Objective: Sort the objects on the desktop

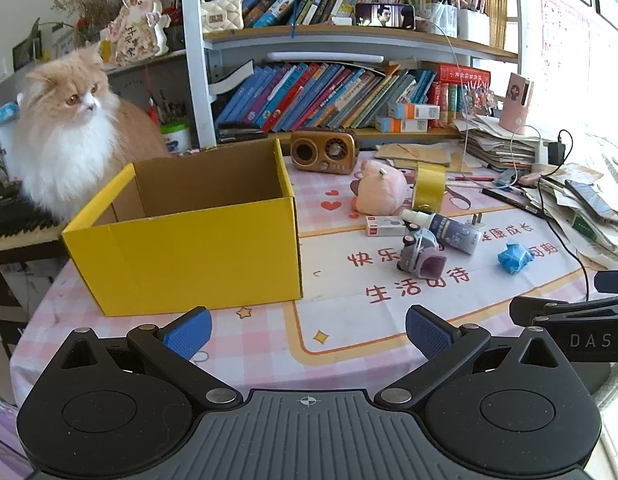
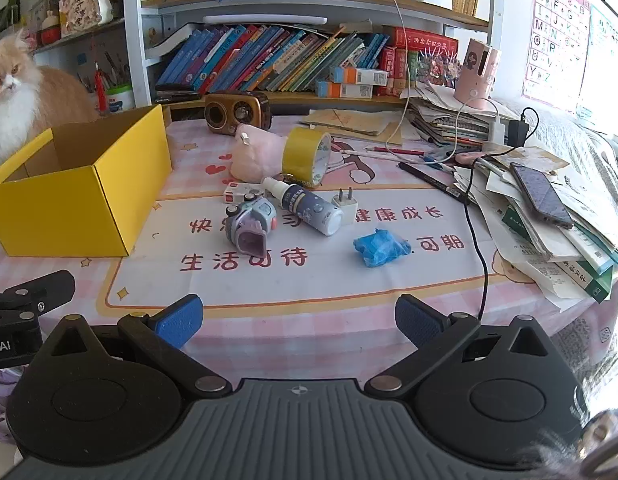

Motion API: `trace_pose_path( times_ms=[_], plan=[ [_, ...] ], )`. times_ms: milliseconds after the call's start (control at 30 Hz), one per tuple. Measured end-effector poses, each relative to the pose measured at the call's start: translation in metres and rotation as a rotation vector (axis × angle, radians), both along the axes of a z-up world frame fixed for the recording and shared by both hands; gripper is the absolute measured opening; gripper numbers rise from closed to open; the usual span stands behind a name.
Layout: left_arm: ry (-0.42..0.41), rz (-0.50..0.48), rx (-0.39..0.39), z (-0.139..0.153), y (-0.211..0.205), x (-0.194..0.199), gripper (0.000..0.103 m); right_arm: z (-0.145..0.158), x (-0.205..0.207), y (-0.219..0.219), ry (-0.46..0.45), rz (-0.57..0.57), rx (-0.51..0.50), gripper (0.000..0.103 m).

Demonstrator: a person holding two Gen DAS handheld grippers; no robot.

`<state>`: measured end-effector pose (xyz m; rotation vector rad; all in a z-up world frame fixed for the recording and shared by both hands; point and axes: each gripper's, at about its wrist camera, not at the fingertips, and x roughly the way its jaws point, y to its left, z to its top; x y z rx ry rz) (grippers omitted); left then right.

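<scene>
An empty yellow cardboard box stands on the left of the desk. Loose items lie mid-desk: a grey toy car, a spray bottle, a crumpled blue bag, a white plug, a small white box, a yellow tape roll and a pink plush. My left gripper is open near the front edge, beside the box. My right gripper is open, short of the blue bag.
A fluffy orange and white cat sits behind the box. A brown radio, bookshelves, a stack of papers with a phone and a black cable crowd the back and right.
</scene>
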<state>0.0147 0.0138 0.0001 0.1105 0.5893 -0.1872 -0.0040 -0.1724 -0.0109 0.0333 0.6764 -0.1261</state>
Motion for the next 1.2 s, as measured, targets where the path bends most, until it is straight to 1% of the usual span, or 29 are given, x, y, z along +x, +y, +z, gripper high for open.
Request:
trace_pose_path(
  times_ms=[167, 267, 367, 567, 867, 967, 1067, 1200],
  plan=[
    [0.0, -0.008, -0.003, 0.0, -0.004, 0.003, 0.103, -0.004, 0.005, -0.004, 0.029, -0.018, -0.018, 0.103],
    [0.01, -0.019, -0.007, -0.001, -0.009, 0.006, 0.103, -0.007, 0.01, -0.01, 0.056, -0.004, -0.013, 0.103],
    [0.013, -0.015, -0.01, -0.001, -0.016, 0.009, 0.103, -0.006, 0.014, -0.018, 0.049, 0.024, 0.001, 0.103],
    [0.036, 0.011, 0.031, -0.003, -0.042, 0.018, 0.103, -0.005, 0.026, -0.04, 0.031, 0.055, 0.004, 0.103],
    [0.054, 0.054, 0.026, -0.007, -0.084, 0.029, 0.103, -0.011, 0.05, -0.082, 0.041, 0.143, 0.028, 0.103],
    [0.059, 0.067, 0.042, -0.01, -0.098, 0.036, 0.103, -0.015, 0.06, -0.098, 0.044, 0.162, 0.054, 0.103],
    [0.082, 0.047, 0.019, -0.014, -0.109, 0.043, 0.103, -0.021, 0.07, -0.11, 0.062, 0.178, 0.069, 0.102],
    [0.093, 0.052, 0.031, -0.019, -0.123, 0.053, 0.103, -0.03, 0.086, -0.121, 0.081, 0.206, 0.062, 0.101]
  ],
)
